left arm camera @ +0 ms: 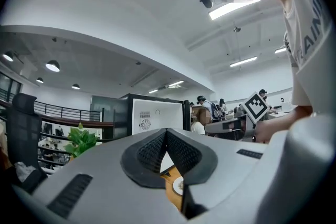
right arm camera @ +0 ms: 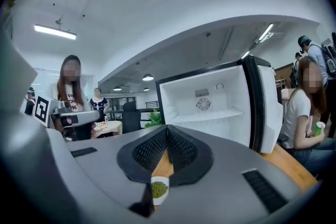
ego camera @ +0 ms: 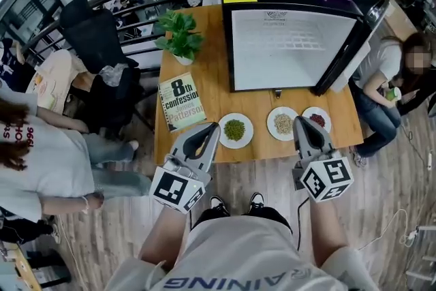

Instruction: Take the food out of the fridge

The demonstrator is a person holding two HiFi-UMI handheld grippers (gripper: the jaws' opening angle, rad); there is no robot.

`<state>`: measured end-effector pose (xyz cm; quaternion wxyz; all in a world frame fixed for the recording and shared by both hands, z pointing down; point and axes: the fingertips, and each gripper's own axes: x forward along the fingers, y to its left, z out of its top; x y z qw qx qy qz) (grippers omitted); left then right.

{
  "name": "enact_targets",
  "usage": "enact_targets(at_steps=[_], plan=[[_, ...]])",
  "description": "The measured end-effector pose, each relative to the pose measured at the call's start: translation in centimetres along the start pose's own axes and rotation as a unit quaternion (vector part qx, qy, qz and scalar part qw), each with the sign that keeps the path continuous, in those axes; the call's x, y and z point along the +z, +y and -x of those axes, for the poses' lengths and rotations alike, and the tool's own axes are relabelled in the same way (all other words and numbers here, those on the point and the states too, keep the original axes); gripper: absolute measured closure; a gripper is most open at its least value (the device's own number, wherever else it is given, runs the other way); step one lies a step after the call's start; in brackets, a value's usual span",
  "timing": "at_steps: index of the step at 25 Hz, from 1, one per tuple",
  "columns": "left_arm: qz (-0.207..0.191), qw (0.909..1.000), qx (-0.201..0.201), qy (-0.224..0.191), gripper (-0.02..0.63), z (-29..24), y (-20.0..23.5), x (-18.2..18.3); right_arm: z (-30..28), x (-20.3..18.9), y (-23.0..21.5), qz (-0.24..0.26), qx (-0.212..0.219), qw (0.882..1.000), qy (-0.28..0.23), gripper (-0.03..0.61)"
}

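The fridge (ego camera: 289, 48) stands open and its white inside looks bare, so I judge the taking-out done. Three plates sit in a row on the table (ego camera: 204, 71) just in front of it: green beans (ego camera: 235, 130), pale grains (ego camera: 283, 123), red beans (ego camera: 317, 119). My left tongs (ego camera: 212, 127) are pinched together on nothing, tip just short of the green beans. My right tongs (ego camera: 300, 121) are closed and empty too, above the gap between grains and red beans. Only the door (ego camera: 354, 44) seems left, needing a push.

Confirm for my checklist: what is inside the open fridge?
The fridge shows only a bare white shelf and a fan vent; no food visible. The right gripper covers its lower part.
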<state>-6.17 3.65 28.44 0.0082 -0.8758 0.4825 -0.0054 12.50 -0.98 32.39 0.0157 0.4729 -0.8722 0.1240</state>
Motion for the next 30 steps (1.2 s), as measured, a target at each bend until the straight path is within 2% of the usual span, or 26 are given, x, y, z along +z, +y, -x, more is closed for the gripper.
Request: enact_targets(at_steps=[4,8,30], plan=[[-0.009,0.9998,-0.01,-0.011,0.609,-0.8,-0.5,1.2,1.2,2.9,-0.5,0.017,-0.008,0.999,-0.03,0.557],[-0.015,0.9996,-0.017,-0.018,0.609,-0.9,-0.9,2.0,1.7,4.1,-0.5,0.027,-0.016,0.999,-0.039,0.557],[-0.022,0.9994,-0.019,-0.021,0.609,-0.7,-0.4,2.4,0.6,4.8,0.7,0.043,-0.006,0.998,-0.035,0.557]])
